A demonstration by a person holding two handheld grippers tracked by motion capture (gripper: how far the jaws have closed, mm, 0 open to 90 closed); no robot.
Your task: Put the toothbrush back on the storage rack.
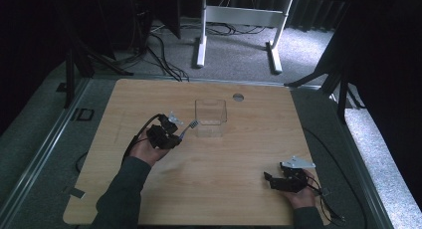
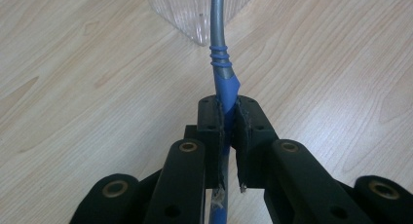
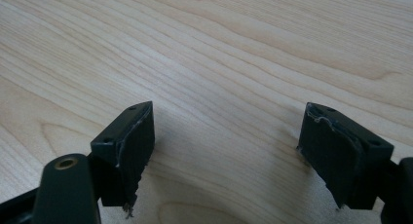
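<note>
High view: a wooden table is seen from above, with a clear box set a little past its middle. The left gripper is held just left of the box and slightly nearer the person, by the left hand. A utensil is pinched in it, the far end pointing at the box's near-left corner and close to it; contact cannot be told. What kind of utensil head it is cannot be made out. The right gripper is held by the right hand well right of the box and much nearer the person, close to the table's near edge, jaws pointing left and spread. A round grey cap is set in the tabletop just behind the box to its right.

Left gripper view: the jaws are closed tight on the utensil's blue handle, which runs up between the pads. Past the blue part a grey metal shaft is seen, crossing in front of the box's ribbed clear corner. Whether the shaft touches the box cannot be told.

Right gripper view: the jaws are set wide apart with nothing between them, low over bare wood. Frayed pad edges are seen on both jaws.
</note>
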